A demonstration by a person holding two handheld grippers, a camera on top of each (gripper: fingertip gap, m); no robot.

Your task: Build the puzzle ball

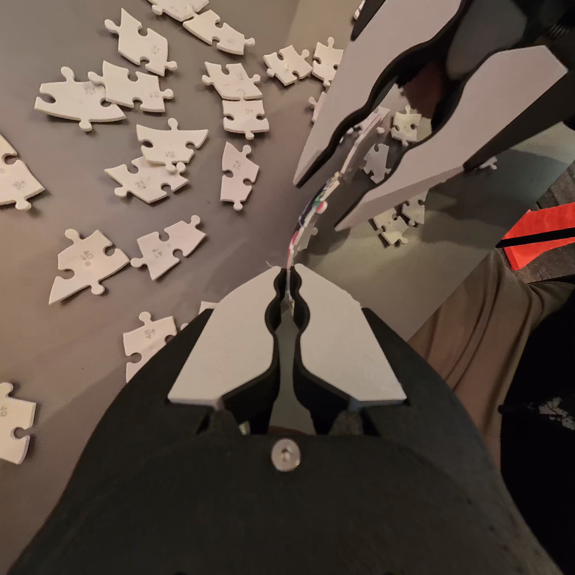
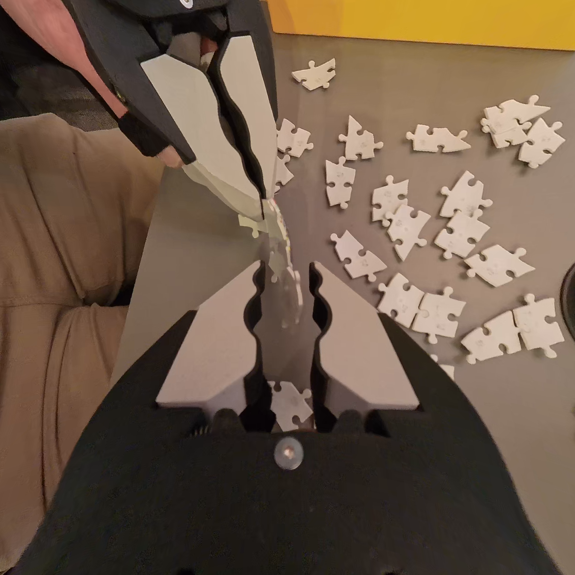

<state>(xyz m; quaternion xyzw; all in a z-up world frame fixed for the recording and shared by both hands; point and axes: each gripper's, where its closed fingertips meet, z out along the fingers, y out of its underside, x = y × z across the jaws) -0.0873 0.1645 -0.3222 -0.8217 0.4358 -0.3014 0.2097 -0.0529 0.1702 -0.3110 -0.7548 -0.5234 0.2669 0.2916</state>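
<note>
Above the table (image 1: 77,357), left gripper (image 1: 287,270) pinches a joined strip (image 1: 314,205); right gripper (image 2: 286,264) spread apart.

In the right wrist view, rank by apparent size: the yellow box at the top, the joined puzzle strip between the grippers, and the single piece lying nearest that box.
1. Yellow box, cropped by the frame.
2. Joined puzzle strip, nearer the camera.
3. Single piece.

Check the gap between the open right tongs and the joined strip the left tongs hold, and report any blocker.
Nothing visible blocks it. The curved strip of joined puzzle pieces already reaches between the open right tongs; the left tongs grip its far end. Loose white pieces lie flat alongside.
</note>
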